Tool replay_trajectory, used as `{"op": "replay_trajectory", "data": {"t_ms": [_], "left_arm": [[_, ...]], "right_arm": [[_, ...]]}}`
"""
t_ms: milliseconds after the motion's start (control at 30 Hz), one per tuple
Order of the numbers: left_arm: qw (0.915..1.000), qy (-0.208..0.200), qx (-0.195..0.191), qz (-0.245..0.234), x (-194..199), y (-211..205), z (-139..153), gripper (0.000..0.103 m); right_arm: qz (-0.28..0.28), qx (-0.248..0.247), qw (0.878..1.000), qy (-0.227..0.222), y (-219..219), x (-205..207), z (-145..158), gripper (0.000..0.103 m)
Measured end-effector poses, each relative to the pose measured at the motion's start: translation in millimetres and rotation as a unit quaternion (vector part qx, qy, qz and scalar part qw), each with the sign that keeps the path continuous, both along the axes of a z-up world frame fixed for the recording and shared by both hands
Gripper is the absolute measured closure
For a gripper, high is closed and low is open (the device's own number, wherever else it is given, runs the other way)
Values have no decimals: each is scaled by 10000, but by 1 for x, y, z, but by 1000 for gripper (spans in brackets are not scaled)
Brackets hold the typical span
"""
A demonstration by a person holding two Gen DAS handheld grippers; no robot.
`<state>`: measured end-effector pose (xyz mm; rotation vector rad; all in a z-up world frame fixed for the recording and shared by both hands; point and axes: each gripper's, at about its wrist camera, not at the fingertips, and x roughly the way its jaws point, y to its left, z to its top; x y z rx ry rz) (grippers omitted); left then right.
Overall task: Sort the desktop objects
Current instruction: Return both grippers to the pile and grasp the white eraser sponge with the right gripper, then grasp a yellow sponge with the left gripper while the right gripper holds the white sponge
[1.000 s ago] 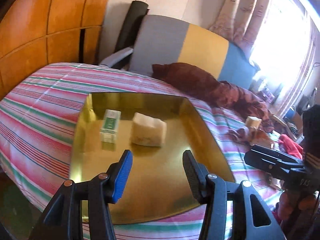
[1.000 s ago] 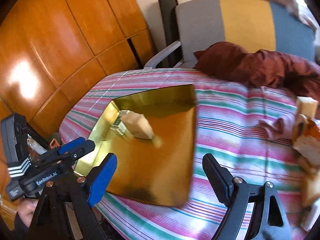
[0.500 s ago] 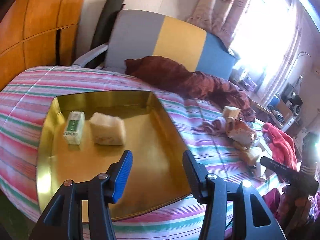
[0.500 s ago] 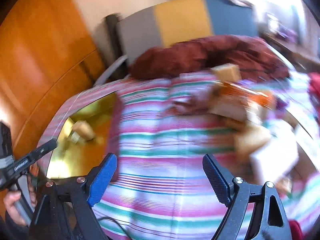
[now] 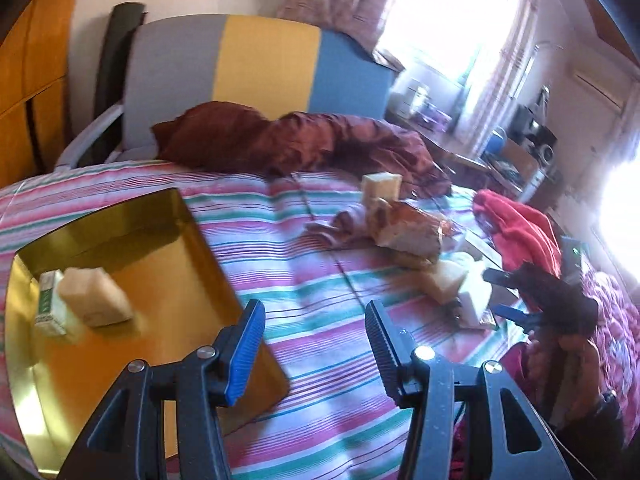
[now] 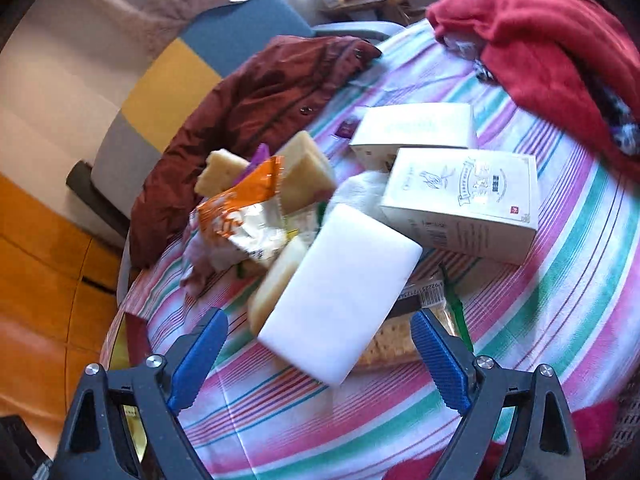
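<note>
Striped cloth point(image 5: 320, 288) in pink, green and white covers the work surface, its weave soft and slightly rumpled. Ahead of the right gripper point(image 6: 318, 360), whose ribbed blue pads are spreading wider with nothing pinched, a smooth white rectangular block point(image 6: 340, 292) lies tilted just beyond the tips, propped on a pale yellow sponge point(image 6: 276, 284) and a clear pack of crackers point(image 6: 394, 344). Farther ahead sit a crinkled orange foil snack bag point(image 6: 240, 208) and two matte white cardboard boxes point(image 6: 464, 200). The left gripper point(image 5: 316, 344) hangs over bare cloth, jaws partly spread and empty. To its left lies a shiny gold metal tray point(image 5: 168, 304) with raised walls, holding a porous beige sponge block point(image 5: 96, 300) touching a small green-and-white box point(image 5: 48, 308).
</note>
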<state>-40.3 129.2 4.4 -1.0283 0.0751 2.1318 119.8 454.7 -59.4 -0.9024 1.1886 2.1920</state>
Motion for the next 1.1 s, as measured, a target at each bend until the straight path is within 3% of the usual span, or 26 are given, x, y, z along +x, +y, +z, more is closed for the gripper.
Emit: {"op": "replay_trajectory", "data": {"t_ms": [400, 533, 633, 933, 1100], "left_arm": [[9978, -200, -118, -619, 10, 49, -13, 50], [9953, -324, -118, -900, 11, 67, -18, 50], [9934, -365, -196, -1067, 14, 83, -23, 50], [9822, -1080, -67, -1536, 8, 133, -45, 50], [9747, -1404, 4, -1741, 7, 168, -54, 50]], "right_arm": [[-143, -81, 9998, -82, 17, -11, -15, 12], [-169, -107, 9998, -97, 24, -11, -18, 34], [-94, -78, 9999, -96, 25, -11, -20, 35], [112, 208, 9997, 3, 22, -7, -3, 40], [135, 862, 9962, 24, 19, 6, 26, 40]]}}
